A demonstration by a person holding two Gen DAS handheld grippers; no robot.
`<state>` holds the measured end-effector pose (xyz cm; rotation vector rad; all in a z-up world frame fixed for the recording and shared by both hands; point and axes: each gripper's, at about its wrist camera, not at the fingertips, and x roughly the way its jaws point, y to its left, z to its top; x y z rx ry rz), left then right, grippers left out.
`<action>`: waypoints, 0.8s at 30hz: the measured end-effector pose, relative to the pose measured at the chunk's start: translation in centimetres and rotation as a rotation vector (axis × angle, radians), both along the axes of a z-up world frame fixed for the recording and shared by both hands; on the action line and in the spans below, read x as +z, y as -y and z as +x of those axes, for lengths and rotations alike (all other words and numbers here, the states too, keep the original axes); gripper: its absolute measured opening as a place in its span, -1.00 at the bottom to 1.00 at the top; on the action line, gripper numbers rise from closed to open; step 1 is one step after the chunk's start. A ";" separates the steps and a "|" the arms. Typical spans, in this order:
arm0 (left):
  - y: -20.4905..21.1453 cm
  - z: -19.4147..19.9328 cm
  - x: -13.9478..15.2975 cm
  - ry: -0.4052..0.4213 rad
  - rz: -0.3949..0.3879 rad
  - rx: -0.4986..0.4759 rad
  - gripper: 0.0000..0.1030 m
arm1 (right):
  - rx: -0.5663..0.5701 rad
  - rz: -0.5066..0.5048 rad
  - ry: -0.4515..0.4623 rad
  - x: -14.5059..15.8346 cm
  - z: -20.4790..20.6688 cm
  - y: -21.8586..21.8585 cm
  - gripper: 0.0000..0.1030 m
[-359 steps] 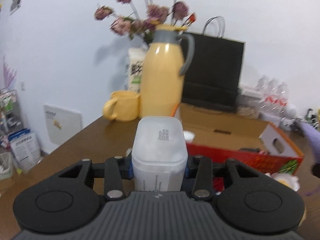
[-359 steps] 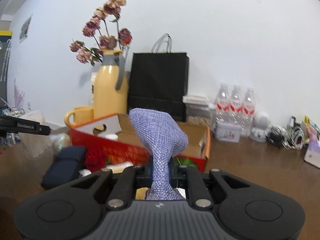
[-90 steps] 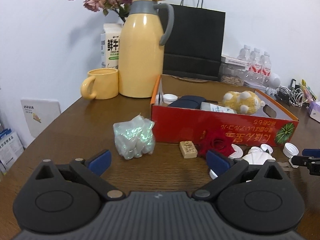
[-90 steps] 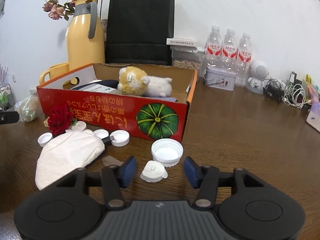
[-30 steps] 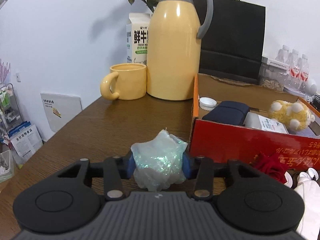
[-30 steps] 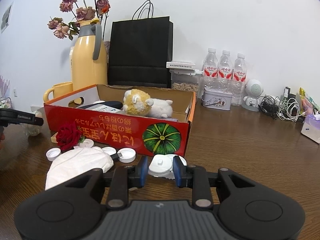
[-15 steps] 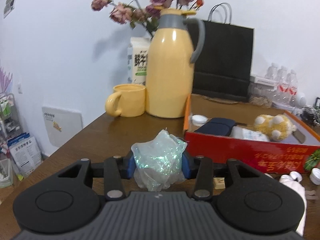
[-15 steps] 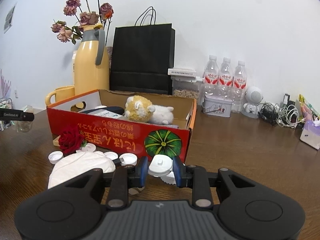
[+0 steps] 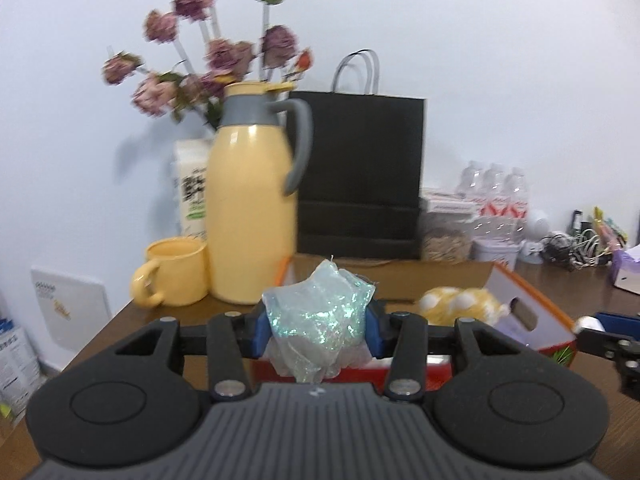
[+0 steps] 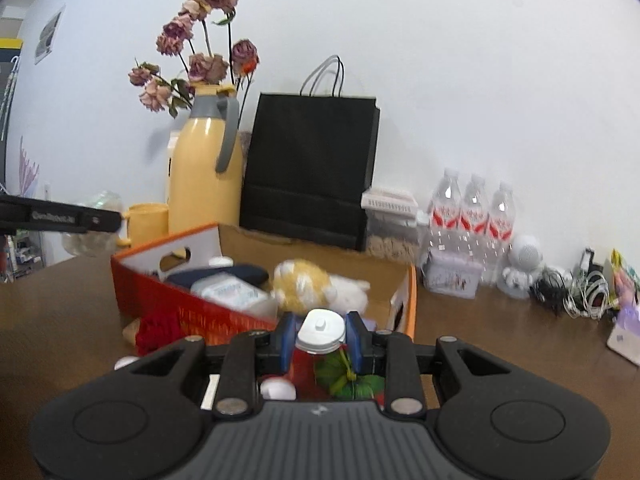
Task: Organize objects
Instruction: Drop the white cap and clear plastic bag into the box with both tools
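My left gripper [image 9: 318,330] is shut on a crumpled iridescent plastic bag [image 9: 318,320] and holds it in the air in front of the open red cardboard box [image 9: 556,328]. My right gripper [image 10: 320,340] is shut on a small white cap [image 10: 320,332] and holds it raised just before the box [image 10: 168,296]. The box holds a yellow plush toy [image 10: 304,282], a white plush, a white container [image 10: 232,292] and a dark pouch [image 10: 236,271]. The left gripper shows at the left of the right wrist view [image 10: 60,216].
A yellow thermos jug [image 9: 252,216] with dried flowers, a yellow mug [image 9: 176,278] and a black paper bag [image 9: 360,176] stand behind the box. Water bottles [image 10: 472,216], a small white robot figure [image 10: 522,266] and cables [image 10: 576,284] line the back right. A red rose [image 10: 158,330] lies before the box.
Both grippers have risen with their loads and moved toward the box. The table in front has dropped out of the left view; the white caps and cloth have left the right view.
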<state>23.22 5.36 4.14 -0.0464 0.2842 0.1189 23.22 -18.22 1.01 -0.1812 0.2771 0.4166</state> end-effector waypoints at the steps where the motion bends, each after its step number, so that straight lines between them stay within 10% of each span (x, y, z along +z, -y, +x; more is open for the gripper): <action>1: 0.3 0.5 0.2 0.003 0.001 -0.007 -0.11 | 0.001 0.004 0.004 0.3 0.4 -0.3 -0.50; 24: 0.6 10.1 -2.0 -0.108 -0.043 -0.003 -0.09 | -0.047 0.052 -0.119 -2.1 9.5 -2.0 -0.50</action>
